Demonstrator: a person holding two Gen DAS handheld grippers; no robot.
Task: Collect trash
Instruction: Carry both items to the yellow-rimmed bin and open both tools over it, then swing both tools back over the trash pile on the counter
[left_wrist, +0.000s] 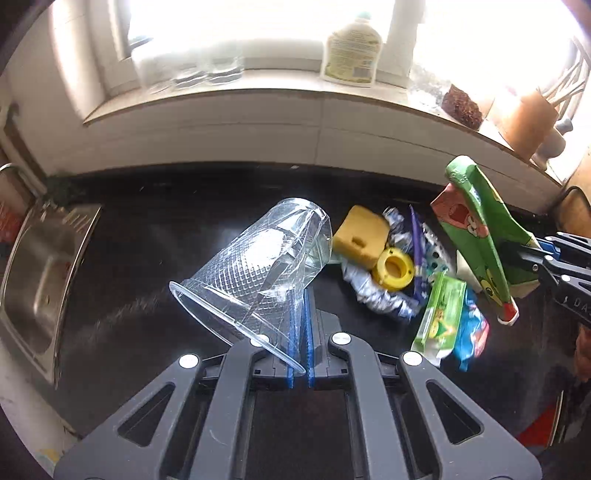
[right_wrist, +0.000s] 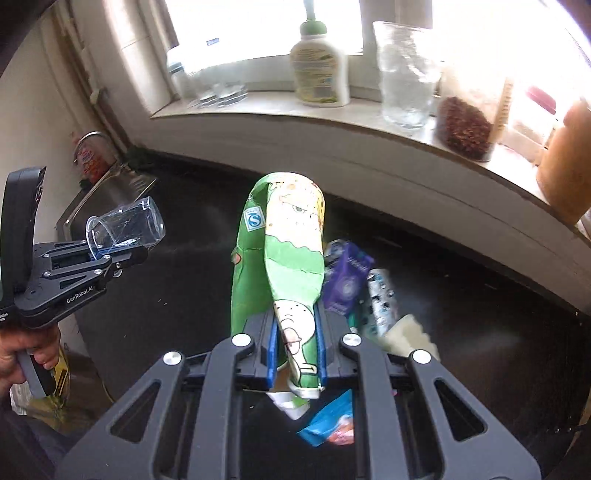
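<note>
Sink (left_wrist: 37, 273) sits at the far left of my left view, its steel basin cut off by the frame edge. Next to it my left claw (left_wrist: 301, 332) is clamped on the rim of a clear cup (left_wrist: 255, 266), which is tipped on its side and held above the dark desk (left_wrist: 147, 236); the blue pads are nearly together with only the thin cup wall between them. From the right view I see the same cup (right_wrist: 125, 229) in that claw (right_wrist: 122, 254), with a hand (right_wrist: 26, 350) on the grip, partly cut off by the frame.

Right of the cup lies the trash pile on the desk: a yellow sponge (left_wrist: 360, 236), a yellow ring (left_wrist: 392, 267), crumpled foil wrappers (left_wrist: 369, 295) I can't read, a purple wrapper (left_wrist: 417, 251), a green packet (left_wrist: 439, 314) and a blue packet (left_wrist: 471, 328). Much of the pile overlaps, so I can't tell how many pieces there are.

Further right, my right claw (right_wrist: 297, 347) is clamped on the lower end of a green carton (right_wrist: 288, 258), crushed and held upright off the desk; it hides part of the pile behind it. In the left view the carton (left_wrist: 480, 236) leans over the pile, and the right claw (left_wrist: 524, 258) is cut off at the edge.

On the windowsill (right_wrist: 332, 114) stand a bottle (right_wrist: 319, 62) and jars (right_wrist: 406, 70), washed out by glare.
</note>
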